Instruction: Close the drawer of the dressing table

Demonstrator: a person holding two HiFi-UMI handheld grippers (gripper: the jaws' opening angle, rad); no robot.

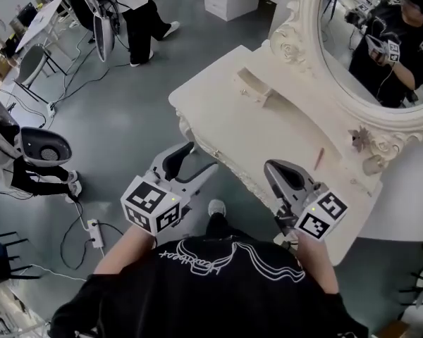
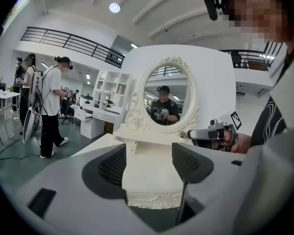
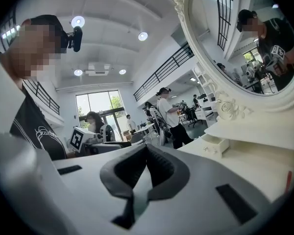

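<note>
Head view has us standing at the front edge of the cream-white carved dressing table [image 1: 289,122], with both grippers held low and short of it. Our left gripper [image 1: 201,156] has its fingers released and wide apart; through the gap, the left gripper view shows only the table top. Our right gripper [image 1: 273,167] has its fingers clenched tip to tip on nothing. The small cream drawer [image 1: 256,86] sits at the back of the table top, below the left end of the oval white-framed mirror [image 1: 366,41], and it looks pulled out. We judge this to be the approach, since nothing touches the drawer yet. Next we must reach across, set a finger on the drawer front and push straight back.
</note>
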